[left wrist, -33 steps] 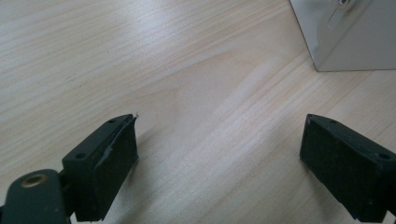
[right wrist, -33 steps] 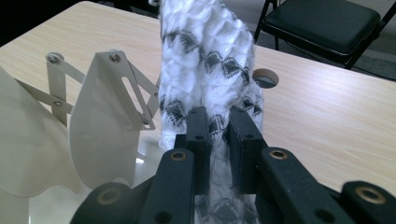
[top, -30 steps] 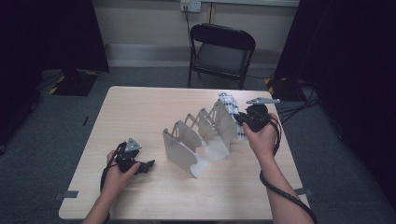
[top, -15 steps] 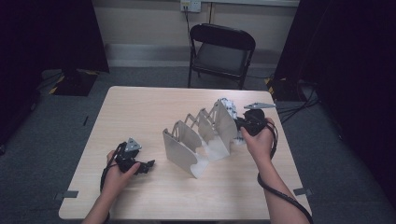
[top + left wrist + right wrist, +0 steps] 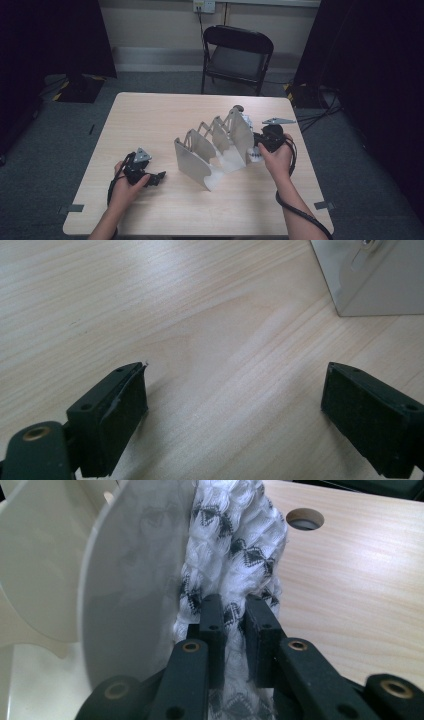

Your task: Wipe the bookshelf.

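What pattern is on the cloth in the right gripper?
White cloth with small black motifs, clearest in the right gripper view.

No legible text, label, brand, number or sign was found in any view. The white rack (image 5: 215, 150), the wooden table (image 5: 160, 115) and the black folding chair (image 5: 237, 50) carried no markings that could be read. The white cloth (image 5: 235, 550) bore only a woven black pattern, no lettering. The wall socket (image 5: 204, 6) was too small to make out any print.
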The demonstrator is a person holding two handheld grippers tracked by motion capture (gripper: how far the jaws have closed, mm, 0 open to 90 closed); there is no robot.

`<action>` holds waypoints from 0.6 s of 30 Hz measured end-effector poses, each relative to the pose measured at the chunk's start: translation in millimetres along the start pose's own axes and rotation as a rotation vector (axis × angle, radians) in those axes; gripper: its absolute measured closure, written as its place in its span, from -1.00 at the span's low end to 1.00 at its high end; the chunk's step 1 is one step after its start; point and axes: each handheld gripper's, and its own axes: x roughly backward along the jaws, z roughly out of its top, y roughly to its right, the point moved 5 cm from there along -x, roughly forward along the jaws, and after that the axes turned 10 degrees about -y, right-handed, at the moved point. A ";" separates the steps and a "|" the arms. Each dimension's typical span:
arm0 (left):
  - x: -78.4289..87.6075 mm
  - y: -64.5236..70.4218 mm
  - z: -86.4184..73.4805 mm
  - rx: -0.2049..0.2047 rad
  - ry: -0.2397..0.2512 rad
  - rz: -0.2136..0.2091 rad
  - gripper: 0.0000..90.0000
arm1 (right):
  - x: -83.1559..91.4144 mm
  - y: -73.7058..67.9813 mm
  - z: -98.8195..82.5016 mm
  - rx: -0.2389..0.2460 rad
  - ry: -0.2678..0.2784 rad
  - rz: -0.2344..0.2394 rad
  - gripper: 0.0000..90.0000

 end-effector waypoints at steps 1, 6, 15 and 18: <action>0.0 0.0 0.0 0.000 0.000 0.000 -0.76 | -1.3 0.1 -1.6 -0.003 -0.001 0.002 0.78; 0.0 0.0 0.0 0.000 0.000 0.000 -0.76 | -9.5 2.3 -12.4 -0.009 -0.006 0.008 0.78; 0.0 0.0 0.0 0.000 0.000 0.000 -0.76 | -25.7 5.1 -29.9 -0.028 -0.018 0.015 0.77; 0.0 0.0 0.0 0.000 0.000 0.001 -0.76 | -33.1 6.1 -35.1 -0.030 -0.028 0.014 0.76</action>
